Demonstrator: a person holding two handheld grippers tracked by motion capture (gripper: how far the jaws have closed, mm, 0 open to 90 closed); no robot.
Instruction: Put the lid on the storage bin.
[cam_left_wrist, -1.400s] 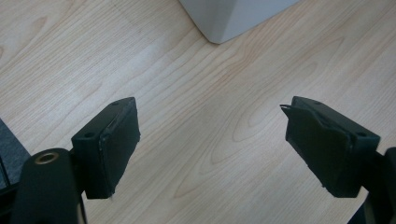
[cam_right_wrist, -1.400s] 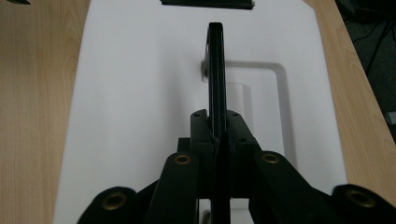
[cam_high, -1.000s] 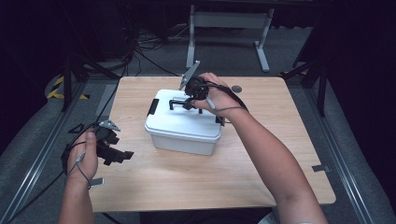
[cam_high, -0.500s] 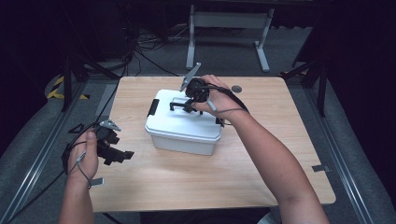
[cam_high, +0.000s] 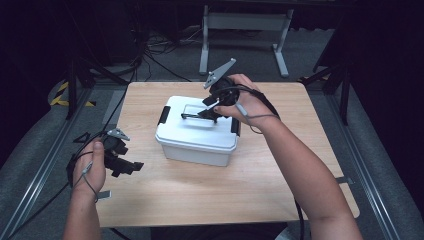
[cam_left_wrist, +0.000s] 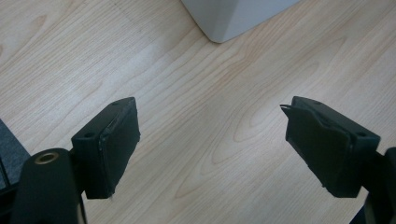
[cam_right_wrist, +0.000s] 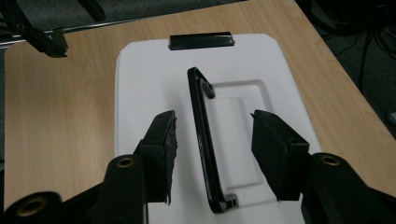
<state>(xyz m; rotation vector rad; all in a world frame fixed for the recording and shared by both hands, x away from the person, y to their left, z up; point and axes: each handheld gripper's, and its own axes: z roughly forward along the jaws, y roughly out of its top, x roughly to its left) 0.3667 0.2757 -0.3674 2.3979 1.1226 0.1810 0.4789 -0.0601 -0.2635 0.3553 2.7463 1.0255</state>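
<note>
Dark surroundings blur; white box (cam_left_wrist: 233, 16) cut off above.

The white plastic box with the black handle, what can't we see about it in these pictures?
- What is inside the white plastic box: the closed lid covers it in the high view and the right gripper view.
- Its far side: turned away from the high view.
- Most of the box in the left gripper view: cut off by the top edge, one corner showing.
- Near end of the black handle: partly behind the right gripper.
</note>
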